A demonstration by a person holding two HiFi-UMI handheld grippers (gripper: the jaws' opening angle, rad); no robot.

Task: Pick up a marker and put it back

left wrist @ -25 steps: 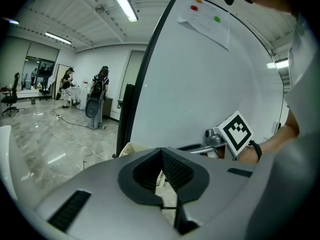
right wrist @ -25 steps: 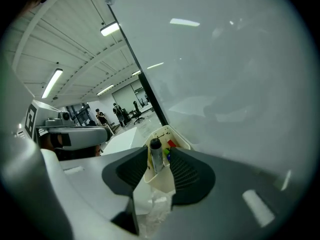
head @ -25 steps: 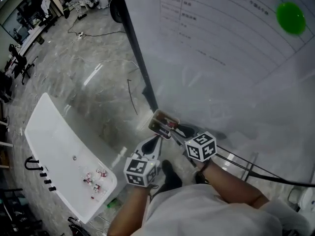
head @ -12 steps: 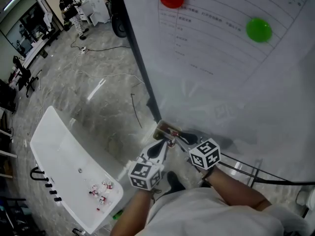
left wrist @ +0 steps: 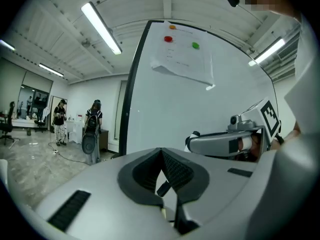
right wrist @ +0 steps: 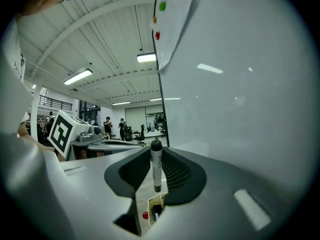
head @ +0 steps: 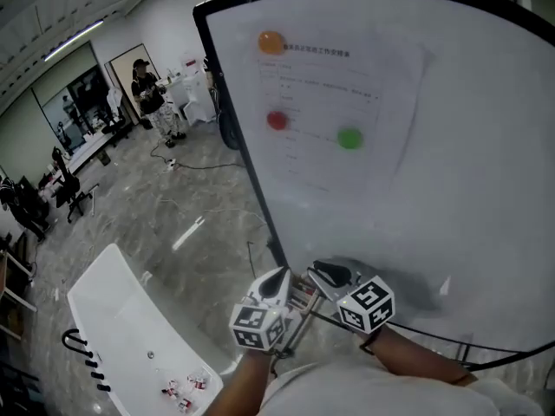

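- Right tongs: closed on the marker. The barrel is pinched between the two ribbed pads, with nothing else in the gap.
- Marker: held low in front of the whiteboard, off any surface. Its long axis runs along the gap of the tongs. The dark cap end stands at the tips on the far side, and the other end points back toward the near side.
- Marker holder: a small open box just beyond the near end of the marker, almost in line with the barrel. A red cap and a blue one show in its mouth. Whether the marker's end touches the rim cannot be told.
- Left tongs: tips closed together and gripping nothing. In the head view they hang just left of the right tongs, with the holder between the two.
- Governing relation (a judgement): the marker is already in the right hand, so that hand is the nearer one. The return probably needs only a short slide along the barrel's own axis into the holder's mouth. A sideways tilt could catch the end on the rim.
- Background: a sheet of paper is fixed high on the whiteboard, well apart from both tongs.
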